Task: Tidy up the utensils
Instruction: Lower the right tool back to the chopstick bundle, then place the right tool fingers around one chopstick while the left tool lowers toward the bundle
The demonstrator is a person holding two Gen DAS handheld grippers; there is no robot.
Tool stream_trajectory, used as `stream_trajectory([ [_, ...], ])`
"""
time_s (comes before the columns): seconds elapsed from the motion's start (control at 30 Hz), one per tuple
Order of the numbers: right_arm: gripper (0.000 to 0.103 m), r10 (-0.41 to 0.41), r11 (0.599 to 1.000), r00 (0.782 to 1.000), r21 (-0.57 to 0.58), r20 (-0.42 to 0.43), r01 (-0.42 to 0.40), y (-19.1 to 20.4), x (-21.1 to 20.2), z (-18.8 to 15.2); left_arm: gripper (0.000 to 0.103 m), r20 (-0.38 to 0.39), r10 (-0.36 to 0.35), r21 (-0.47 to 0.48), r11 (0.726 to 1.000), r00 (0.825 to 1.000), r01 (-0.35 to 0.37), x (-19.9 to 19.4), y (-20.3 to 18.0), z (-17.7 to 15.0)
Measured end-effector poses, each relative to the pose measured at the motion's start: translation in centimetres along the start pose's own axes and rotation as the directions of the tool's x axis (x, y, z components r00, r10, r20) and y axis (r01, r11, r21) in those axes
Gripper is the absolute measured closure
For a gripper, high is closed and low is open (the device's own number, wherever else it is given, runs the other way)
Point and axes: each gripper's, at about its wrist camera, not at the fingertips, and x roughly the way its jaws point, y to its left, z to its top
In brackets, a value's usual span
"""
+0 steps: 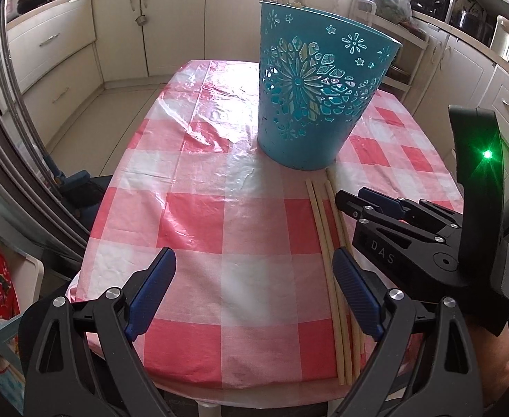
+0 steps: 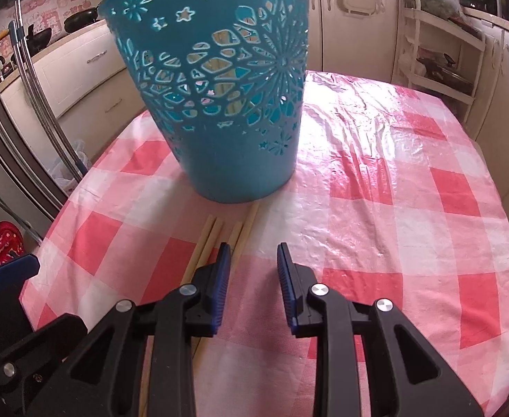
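Several pale wooden chopsticks (image 1: 327, 243) lie side by side on the checked tablecloth, their far ends near the foot of a teal cut-out basket (image 1: 320, 104). My left gripper (image 1: 254, 278) is open wide over the cloth. Its right finger (image 1: 355, 292) sits over the chopsticks and nothing is between the pads. My right gripper (image 1: 355, 201) hovers just right of the sticks. In the right wrist view the right gripper (image 2: 254, 264) is open narrowly on bare cloth. The chopsticks (image 2: 213, 239) pass left of and under its left finger. More sticks show through the basket (image 2: 219, 104).
The table (image 1: 192, 191) has a glossy red-and-white plastic cover and its near edge runs close below the grippers. Kitchen cabinets (image 1: 171, 27) ring the room. A white shelf rack (image 2: 438, 52) stands beyond the table's far right. A fridge door (image 1: 8, 132) is at the left.
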Motion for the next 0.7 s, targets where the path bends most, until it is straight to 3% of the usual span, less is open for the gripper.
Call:
stream_trajectory([
  [0.13,0.075,-0.039,0.997,0.999,-0.061,-0.002,0.039,0.7,0.1,-0.3,0.015,-0.002,0.004,-0.001,1.0,1.0,-0.004,0.0,0.2,0.0],
  [0.27,0.09,-0.026,0.996,0.999,-0.085,-0.033,0.023,0.1,-0.4,-0.6,0.015,-0.003,0.006,-0.004,1.0,1.0,-0.006,0.2,0.4,0.3],
  [0.4,0.095,-0.007,0.991,0.997,-0.133,-0.082,-0.004,-1.3,-1.4,-1.2,0.015,-0.008,0.005,0.006,1.0,1.0,-0.005,1.2,0.0,1.1],
  [0.5,0.095,0.033,0.995,0.994,-0.094,-0.105,-0.043,-2.9,-2.0,-1.6,0.015,-0.022,-0.005,0.007,1.0,1.0,0.005,2.4,-0.6,1.9],
  [0.7,0.095,0.115,0.993,0.991,0.003,-0.073,-0.116,-4.2,-2.2,-2.2,0.015,-0.055,0.026,0.034,0.999,0.998,-0.024,4.9,-2.1,2.8],
])
